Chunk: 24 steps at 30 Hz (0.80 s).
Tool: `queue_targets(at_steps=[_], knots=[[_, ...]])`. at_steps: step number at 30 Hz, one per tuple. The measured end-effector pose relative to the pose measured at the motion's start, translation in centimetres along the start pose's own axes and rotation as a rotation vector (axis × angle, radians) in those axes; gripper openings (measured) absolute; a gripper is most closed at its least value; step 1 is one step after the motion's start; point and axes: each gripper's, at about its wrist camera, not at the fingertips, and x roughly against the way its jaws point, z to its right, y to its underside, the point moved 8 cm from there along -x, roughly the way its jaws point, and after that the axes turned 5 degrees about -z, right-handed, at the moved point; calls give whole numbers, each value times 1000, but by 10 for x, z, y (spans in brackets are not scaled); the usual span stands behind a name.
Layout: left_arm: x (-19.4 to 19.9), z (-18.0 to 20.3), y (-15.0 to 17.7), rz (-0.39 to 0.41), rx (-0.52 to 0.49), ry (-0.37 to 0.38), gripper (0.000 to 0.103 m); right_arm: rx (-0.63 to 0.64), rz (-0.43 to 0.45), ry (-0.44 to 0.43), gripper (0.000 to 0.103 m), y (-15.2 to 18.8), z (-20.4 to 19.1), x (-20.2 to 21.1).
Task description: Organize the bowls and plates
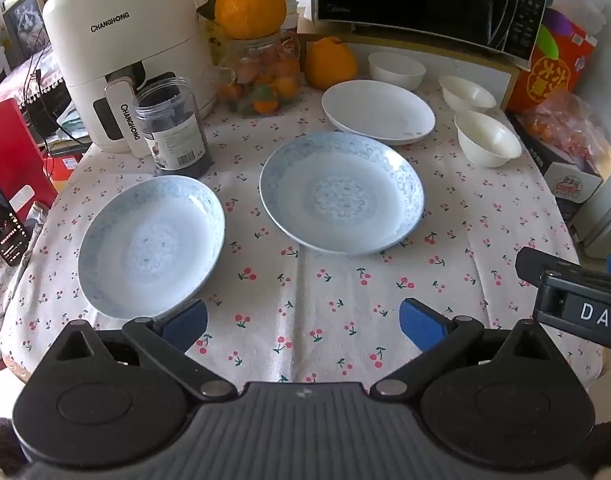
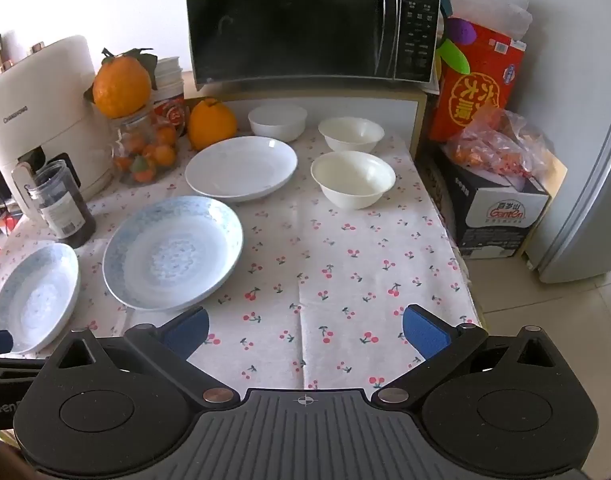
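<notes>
Desk (image 1: 305, 320): three plates, three bowls laid out. Left gripper (image 1: 303, 326) and right gripper (image 2: 305, 334): jaws spread wide, nothing held; patterned plate (image 1: 341, 192) lies beyond both.

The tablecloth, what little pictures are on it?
Small red cherries with green stems on the white tablecloth, clearest in the right wrist view.
</notes>
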Motion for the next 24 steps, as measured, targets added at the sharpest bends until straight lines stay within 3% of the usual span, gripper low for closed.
queue_targets(at_steps=[24], knots=[[-1, -6, -2, 2, -4, -21, 103, -7, -15, -6, 103, 2, -3, -2]])
